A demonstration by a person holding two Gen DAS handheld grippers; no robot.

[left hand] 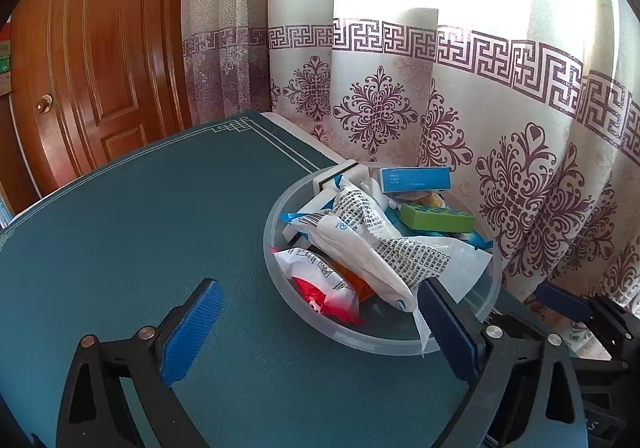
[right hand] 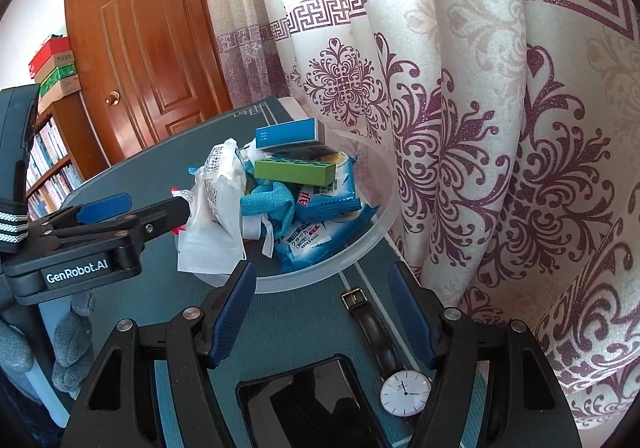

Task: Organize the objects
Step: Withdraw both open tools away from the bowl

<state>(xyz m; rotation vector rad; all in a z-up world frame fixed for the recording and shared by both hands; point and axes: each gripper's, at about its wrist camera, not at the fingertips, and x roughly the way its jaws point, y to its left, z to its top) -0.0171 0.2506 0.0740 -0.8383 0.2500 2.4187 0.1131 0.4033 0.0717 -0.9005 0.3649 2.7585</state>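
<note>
A clear plastic bowl stands at the teal table's far right corner by the curtain. It holds a white printed packet, a red-and-white packet, a blue box, a green block, a teal cloth and blue cracker packets. My left gripper is open wide at the bowl's near rim; the white packet's corner lies against its right finger. My right gripper is open above a wristwatch and a black phone.
A patterned curtain hangs right behind the bowl and along the table's right edge. A wooden door is at the back left. A bookshelf with stacked boxes stands at the left. The teal table mat stretches left of the bowl.
</note>
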